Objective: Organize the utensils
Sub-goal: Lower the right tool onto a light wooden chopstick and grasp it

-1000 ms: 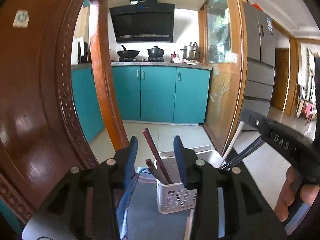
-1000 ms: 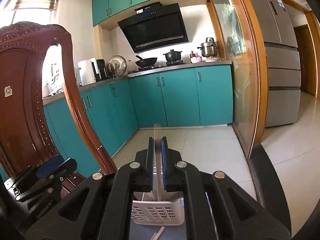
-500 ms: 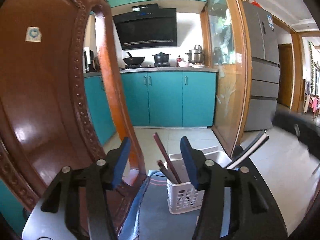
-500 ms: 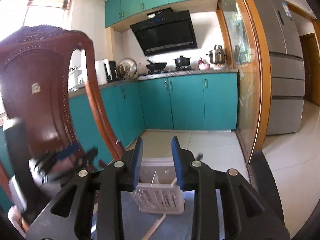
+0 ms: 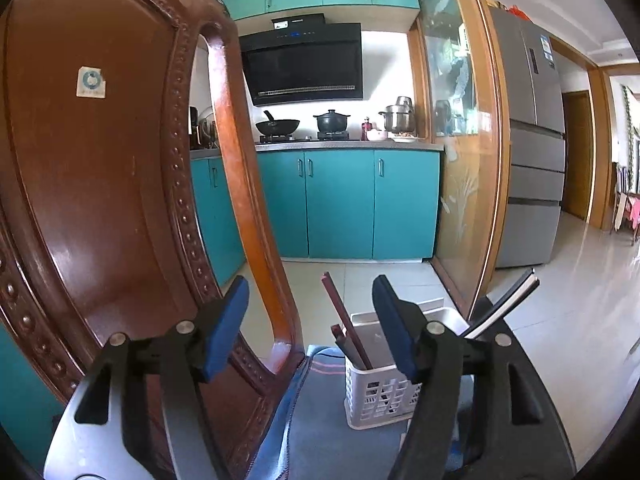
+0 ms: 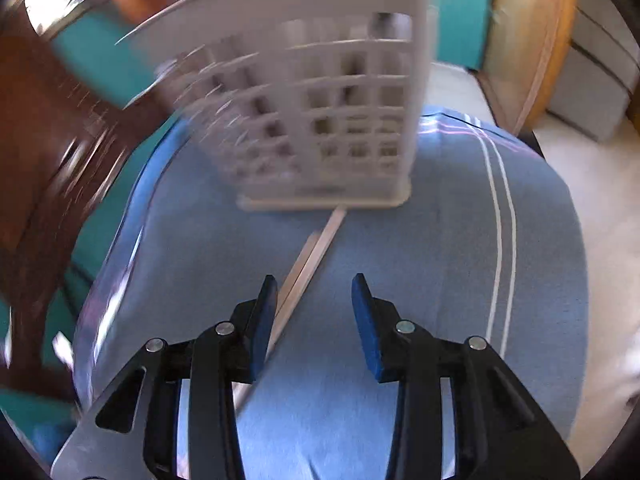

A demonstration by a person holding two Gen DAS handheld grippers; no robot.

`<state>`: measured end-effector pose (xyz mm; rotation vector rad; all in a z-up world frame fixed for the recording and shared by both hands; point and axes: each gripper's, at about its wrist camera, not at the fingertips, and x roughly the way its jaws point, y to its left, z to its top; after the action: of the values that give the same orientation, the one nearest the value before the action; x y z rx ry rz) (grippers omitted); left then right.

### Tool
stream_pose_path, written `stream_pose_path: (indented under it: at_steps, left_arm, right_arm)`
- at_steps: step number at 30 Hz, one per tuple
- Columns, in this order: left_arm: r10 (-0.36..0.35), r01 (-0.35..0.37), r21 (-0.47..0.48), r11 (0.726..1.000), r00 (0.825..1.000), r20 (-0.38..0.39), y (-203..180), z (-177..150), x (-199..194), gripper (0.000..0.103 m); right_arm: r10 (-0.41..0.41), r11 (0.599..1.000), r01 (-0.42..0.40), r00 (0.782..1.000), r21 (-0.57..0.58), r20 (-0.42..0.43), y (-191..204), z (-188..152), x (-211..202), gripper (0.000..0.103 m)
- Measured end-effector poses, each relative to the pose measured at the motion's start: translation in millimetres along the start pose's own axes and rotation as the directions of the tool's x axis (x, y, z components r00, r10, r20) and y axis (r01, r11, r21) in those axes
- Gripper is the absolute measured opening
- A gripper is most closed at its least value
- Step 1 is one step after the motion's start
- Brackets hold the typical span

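Observation:
A white plastic utensil caddy stands on a blue cloth. Dark red-brown chopsticks stick up out of it, and a black-and-white handled utensil leans out to its right. My left gripper is open and empty, held above and in front of the caddy. In the right wrist view the caddy is blurred and close. A pale chopstick pair lies on the cloth in front of it. My right gripper is open just above the chopsticks' near end.
A carved wooden chair back stands close on the left. Teal kitchen cabinets, a stove with pots and a grey fridge are behind. The table's dark right edge drops to a tiled floor.
My right gripper opened, letting go of a pale utensil, then dropped down toward the chopsticks on the cloth. My left gripper opened wider and rose a little.

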<state>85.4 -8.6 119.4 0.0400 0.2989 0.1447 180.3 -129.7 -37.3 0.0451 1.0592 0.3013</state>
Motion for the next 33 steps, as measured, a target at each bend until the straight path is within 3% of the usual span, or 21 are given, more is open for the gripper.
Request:
stream_pose_path:
  at_steps: [3,7,11,12,15,19,21,24,27,29,33]
  left_arm:
    - [-0.010,0.010,0.003,1.000,1.000,-0.011,-0.4,-0.8,1.2,0.065]
    - [-0.013,0.013,0.008,1.000,1.000,-0.012,-0.7,-1.5,-0.3,0.066]
    - [-0.010,0.010,0.020,1.000,1.000,-0.020,-1.9,-3.0,2.3,0.067]
    - [-0.009,0.009,0.023,1.000,1.000,-0.024,-2.3,-3.8,3.2,0.067]
    - [-0.015,0.016,0.017,1.000,0.999,-0.034,-1.3,-3.8,6.3,0.067]
    - [-0.016,0.017,0.014,1.000,0.999,-0.035,-2.6,-3.8,6.2,0.068]
    - [-0.013,0.014,0.020,1.000,0.999,-0.033,-3.8,-4.2,6.4,0.069]
    - [-0.013,0.014,0.023,1.000,0.999,-0.041,-6.8,-6.8,8.0,0.069]
    - [-0.015,0.017,0.033,0.999,0.998,-0.054,-9.9,-9.2,11.7,0.069]
    - [-0.013,0.016,0.041,0.999,0.998,-0.055,-11.1,-9.9,11.9,0.069]
    - [-0.021,0.024,0.041,0.999,0.998,-0.065,-10.7,-10.8,12.9,0.069]
  right_arm:
    - [-0.081,0.996,0.079,0.996,0.051,0.038,-7.5,13.1,12.1,0.038]
    - [-0.094,0.993,0.091,0.995,0.078,0.033,-8.9,14.5,30.5,0.033]
    - [-0.113,0.993,0.112,0.993,0.047,0.019,-6.3,16.8,35.6,0.009]
    - [-0.118,0.993,0.117,0.993,0.029,0.021,-4.7,16.7,36.5,0.007]
    - [-0.103,0.995,0.103,0.995,-0.014,0.007,-0.1,15.2,40.0,0.007]
    - [-0.036,0.995,0.034,0.999,0.092,0.019,-11.9,16.7,39.6,0.009]
    - [-0.007,0.995,0.002,0.999,0.104,0.052,-13.3,18.0,40.1,0.026]
    - [-0.020,0.997,0.016,0.999,0.075,0.040,-12.4,21.5,44.9,0.028]
    - [-0.086,0.996,0.086,0.994,-0.005,0.062,-1.0,20.9,50.5,0.026]
    - [-0.115,0.993,0.116,0.992,-0.031,0.052,1.4,20.5,53.1,0.015]
    - [-0.076,0.997,0.076,0.997,-0.031,-0.004,-11.9,16.7,51.2,0.009]
